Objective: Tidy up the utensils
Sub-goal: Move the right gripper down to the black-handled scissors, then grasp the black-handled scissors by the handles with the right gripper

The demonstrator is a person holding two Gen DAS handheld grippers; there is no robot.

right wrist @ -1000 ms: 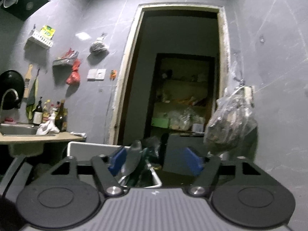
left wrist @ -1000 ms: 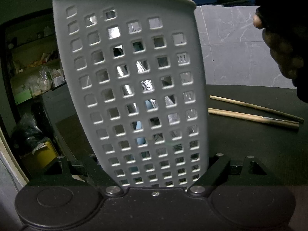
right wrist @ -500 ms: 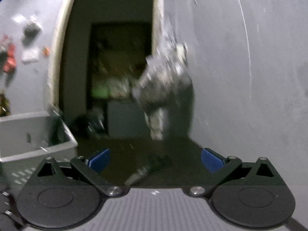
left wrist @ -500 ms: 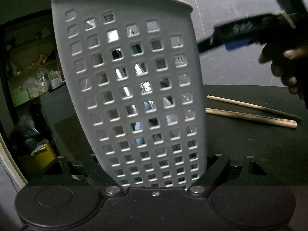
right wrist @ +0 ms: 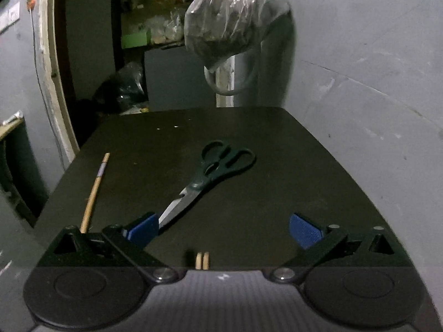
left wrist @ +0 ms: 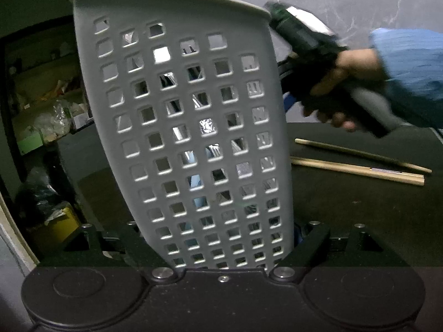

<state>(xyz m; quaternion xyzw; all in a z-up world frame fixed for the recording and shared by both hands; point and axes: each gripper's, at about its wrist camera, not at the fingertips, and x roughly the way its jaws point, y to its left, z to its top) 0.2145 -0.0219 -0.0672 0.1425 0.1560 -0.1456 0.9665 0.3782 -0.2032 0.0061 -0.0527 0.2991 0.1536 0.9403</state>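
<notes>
My left gripper (left wrist: 221, 235) is shut on a grey perforated utensil basket (left wrist: 177, 105), which stands upright and fills the left wrist view. Metal utensils and something pale blue show through its holes. Right of the basket, two wooden chopsticks (left wrist: 357, 170) lie on the dark table. A hand (left wrist: 340, 83) in a blue sleeve holds the other gripper behind the basket's right rim. My right gripper (right wrist: 224, 228) has its jaws wide apart over the table, opening, with nothing gripped. Dark-handled scissors (right wrist: 218, 166) lie ahead, their blade tip beside the left blue pad (right wrist: 144, 229). Two chopstick ends (right wrist: 202, 260) show low between the jaws.
One more chopstick (right wrist: 95, 191) lies near the left edge of the dark table (right wrist: 277, 193). A grey wall borders the table on the right. A filled plastic bag (right wrist: 229, 16) hangs above the far end. A doorway and cluttered shelves (right wrist: 155, 30) lie beyond.
The right wrist view has swung from the doorway down onto the table and scissors, and its jaws have spread wider. The hand with that gripper dropped beside the basket. The left gripper kept still.
</notes>
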